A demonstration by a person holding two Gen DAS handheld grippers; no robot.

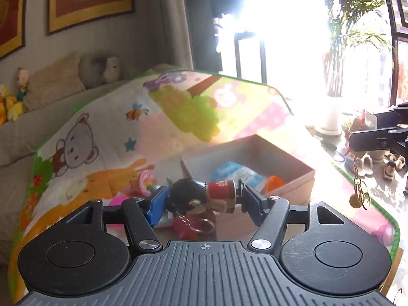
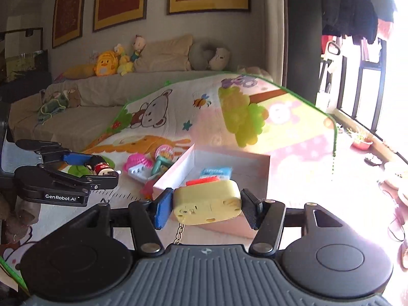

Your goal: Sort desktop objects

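Left claw [image 1: 204,199] clamped on doll keychain [image 1: 204,195], held sideways above the tabletop [image 1: 331,191], just short of the box [image 1: 288,178]. Right claw [image 2: 206,204] gripping yellow toy [image 2: 207,201] over the box's near wall, chain [image 2: 179,233] hanging below. Loose toys [image 2: 148,165] left of box. Blue packet [image 2: 216,172] lies inside box.

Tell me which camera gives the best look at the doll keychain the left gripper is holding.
The left wrist view: the doll keychain fills the centre, lying sideways between the left gripper pads, its ring dangling below. The right wrist view shows it only small and side-on, partly hidden by the fingers.
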